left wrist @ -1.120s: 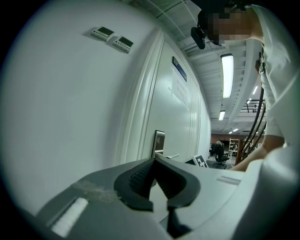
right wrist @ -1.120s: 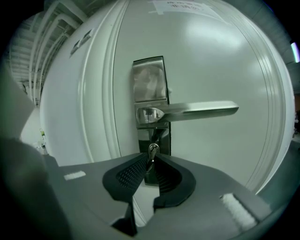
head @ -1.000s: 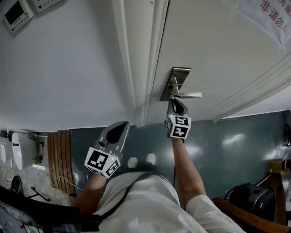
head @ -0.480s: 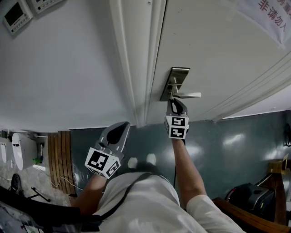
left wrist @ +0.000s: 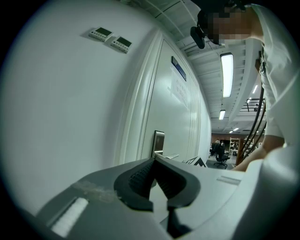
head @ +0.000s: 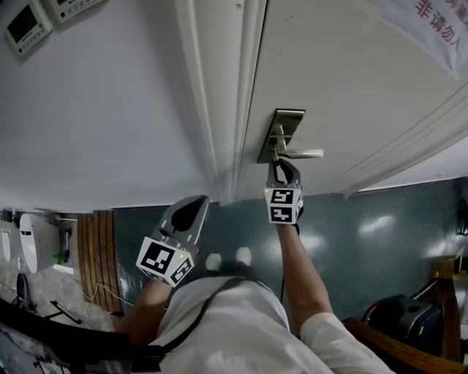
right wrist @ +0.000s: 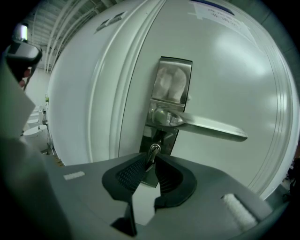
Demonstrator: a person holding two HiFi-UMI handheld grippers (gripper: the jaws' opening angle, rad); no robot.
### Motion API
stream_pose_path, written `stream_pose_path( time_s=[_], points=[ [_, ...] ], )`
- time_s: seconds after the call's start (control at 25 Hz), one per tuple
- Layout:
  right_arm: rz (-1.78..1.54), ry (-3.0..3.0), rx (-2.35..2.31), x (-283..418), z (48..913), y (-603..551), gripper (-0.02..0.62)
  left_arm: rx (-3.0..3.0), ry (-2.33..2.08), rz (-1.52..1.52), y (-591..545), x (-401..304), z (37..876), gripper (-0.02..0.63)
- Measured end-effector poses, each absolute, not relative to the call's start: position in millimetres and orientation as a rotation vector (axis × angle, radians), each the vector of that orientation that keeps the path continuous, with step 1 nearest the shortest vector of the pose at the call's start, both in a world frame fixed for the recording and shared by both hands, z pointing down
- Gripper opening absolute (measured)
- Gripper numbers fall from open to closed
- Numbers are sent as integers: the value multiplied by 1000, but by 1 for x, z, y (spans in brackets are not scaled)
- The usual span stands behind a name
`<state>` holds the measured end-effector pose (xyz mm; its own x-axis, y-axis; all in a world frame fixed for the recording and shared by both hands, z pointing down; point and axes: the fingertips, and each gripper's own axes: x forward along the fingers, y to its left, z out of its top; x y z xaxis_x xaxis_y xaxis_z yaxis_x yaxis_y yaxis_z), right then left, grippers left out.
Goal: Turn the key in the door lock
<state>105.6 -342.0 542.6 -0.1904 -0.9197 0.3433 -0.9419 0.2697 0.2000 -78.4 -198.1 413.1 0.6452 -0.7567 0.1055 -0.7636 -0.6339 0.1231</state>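
A metal lock plate [head: 280,135] with a lever handle [head: 303,153] sits on the white door [head: 351,80]. In the right gripper view the key [right wrist: 153,151] sticks out of the plate [right wrist: 173,84] below the handle [right wrist: 211,127]. My right gripper [right wrist: 151,159] is shut on the key's head, its tips pinching it from both sides. From the head view, that right gripper [head: 280,164] reaches up to the plate. My left gripper [head: 191,208] hangs lower left, away from the door, shut with nothing in it [left wrist: 154,161].
The white door frame [head: 219,95] runs left of the lock. Wall panels [head: 25,22] hang at the top left, a printed sign [head: 439,25] on the door's top right. Wooden slats [head: 95,248] and a dark bag [head: 402,314] stand on the floor.
My right gripper has rolled about its own line while staying on the key; its marker cube shows a different face. The left gripper has not moved.
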Motion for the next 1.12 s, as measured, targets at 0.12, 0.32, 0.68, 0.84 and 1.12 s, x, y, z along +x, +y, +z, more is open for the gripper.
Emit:
stream_pose_path(
  time_s=[0.12,0.32,0.68,0.84,1.12],
  points=[
    [59,-2138,1681,106,543,-342,63,2709,-1259,67,-199,-78,413,5],
    [14,-2104,1655,105,543,-342,65,2712,-1256,65,-198,-78,412,5],
    [-165,-2007,1545,101,546,-343,72,2705,-1266,57,-196,-81,412,5],
    [-252,-1954,1496,99,547,-342,67,2730,-1274,76,-193,-80,411,5],
    [-438,-1866,1353,95,549,-340,51,2722,-1282,74,-191,-83,410,5]
  ],
)
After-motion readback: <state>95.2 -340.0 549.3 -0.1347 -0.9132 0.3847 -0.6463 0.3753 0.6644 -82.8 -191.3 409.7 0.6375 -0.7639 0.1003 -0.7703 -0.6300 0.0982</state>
